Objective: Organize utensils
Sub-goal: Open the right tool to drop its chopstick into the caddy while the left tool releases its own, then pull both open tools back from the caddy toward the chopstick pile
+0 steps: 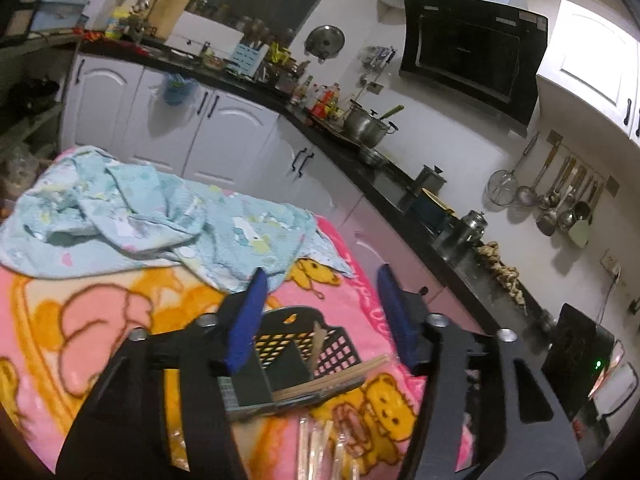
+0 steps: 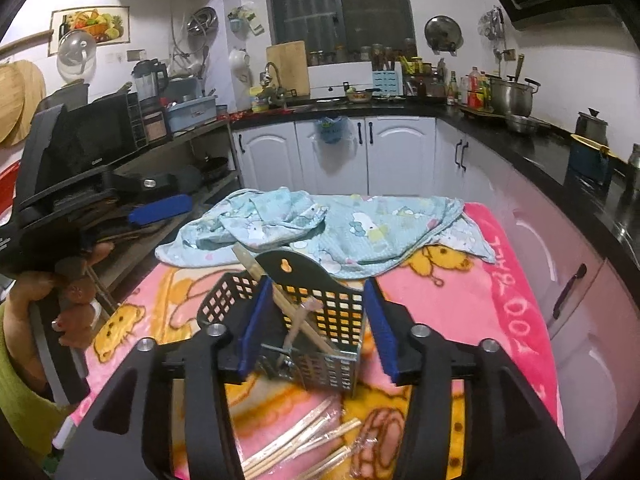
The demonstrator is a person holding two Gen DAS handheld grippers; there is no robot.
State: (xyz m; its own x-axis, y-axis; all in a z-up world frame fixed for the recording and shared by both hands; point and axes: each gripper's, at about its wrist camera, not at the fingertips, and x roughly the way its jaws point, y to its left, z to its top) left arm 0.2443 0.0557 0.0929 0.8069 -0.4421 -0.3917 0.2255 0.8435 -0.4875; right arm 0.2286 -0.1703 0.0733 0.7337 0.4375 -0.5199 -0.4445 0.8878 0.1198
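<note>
A black perforated utensil basket (image 2: pixel 316 312) stands on the pink cartoon blanket (image 2: pixel 460 312); it also shows in the left wrist view (image 1: pixel 296 344). Wooden chopsticks (image 2: pixel 296 312) and a small utensil lean inside it. Several wrapped chopstick pairs (image 2: pixel 304 444) lie on the blanket in front of the basket, also in the left wrist view (image 1: pixel 320 448). My right gripper (image 2: pixel 316 320) is open, its blue pads on either side of the basket. My left gripper (image 1: pixel 320 312) is open and empty, raised above the basket; it also shows at the left of the right wrist view (image 2: pixel 160 208).
A crumpled light-blue printed cloth (image 2: pixel 320 224) lies on the far part of the blanket. Beyond are white cabinets (image 2: pixel 340 156) and a black counter (image 2: pixel 540 148) crowded with pots and bottles. A shelf with appliances (image 2: pixel 100 136) stands at left.
</note>
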